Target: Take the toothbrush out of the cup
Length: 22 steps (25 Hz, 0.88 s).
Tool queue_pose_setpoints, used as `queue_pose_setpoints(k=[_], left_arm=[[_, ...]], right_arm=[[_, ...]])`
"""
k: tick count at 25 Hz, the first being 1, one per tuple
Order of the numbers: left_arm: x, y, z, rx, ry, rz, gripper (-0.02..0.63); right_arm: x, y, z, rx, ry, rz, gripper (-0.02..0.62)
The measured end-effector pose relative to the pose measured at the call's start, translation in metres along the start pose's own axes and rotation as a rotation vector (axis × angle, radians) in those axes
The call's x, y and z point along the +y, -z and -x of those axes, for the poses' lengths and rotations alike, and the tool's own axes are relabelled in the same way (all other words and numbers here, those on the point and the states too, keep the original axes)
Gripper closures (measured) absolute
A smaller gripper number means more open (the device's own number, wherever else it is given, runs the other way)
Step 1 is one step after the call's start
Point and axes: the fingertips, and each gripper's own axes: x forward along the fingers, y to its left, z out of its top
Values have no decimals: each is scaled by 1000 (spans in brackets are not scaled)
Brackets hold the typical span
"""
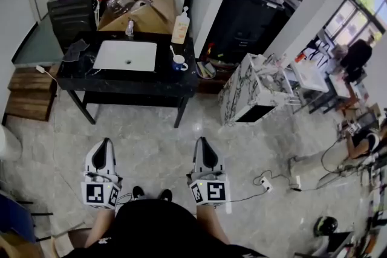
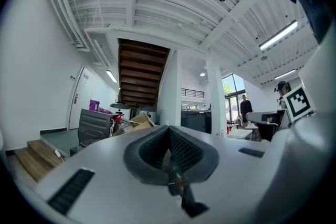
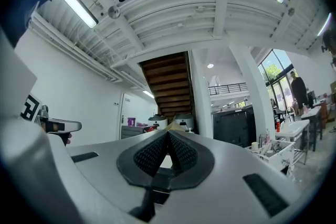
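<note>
A small blue cup [image 1: 179,65] with a white toothbrush [image 1: 173,54] standing in it sits on the black sink table [image 1: 127,83], just right of the white basin [image 1: 126,55]. In the head view, both grippers hang low by my body, well short of the table. My left gripper [image 1: 105,143] and right gripper [image 1: 203,142] point toward the table, each with its jaws together and nothing between them. The left gripper [image 2: 169,132] and right gripper [image 3: 168,137] views show the pads meeting, aimed level at the room. Neither gripper view shows the cup.
A soap bottle [image 1: 180,27] and an open cardboard box [image 1: 145,0] stand behind the basin. To the right of the table is a marbled white cabinet [image 1: 242,93]. Wooden steps [image 1: 27,96] lie at the left. A power strip and cable [image 1: 266,184] trail on the tiled floor.
</note>
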Motion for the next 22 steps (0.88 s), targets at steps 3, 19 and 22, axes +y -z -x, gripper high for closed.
queue_pose_setpoints(k=[3, 19, 22], left_arm=[[-1, 0, 0, -1, 2, -2, 603], [-1, 0, 1, 2, 13, -5, 603], [-2, 0, 1, 5, 15, -5, 603]], right_arm=[[0, 4, -2, 16, -6, 1, 571], [0, 1, -3, 20, 12, 41, 465], [-2, -1, -3, 18, 17, 36, 434]])
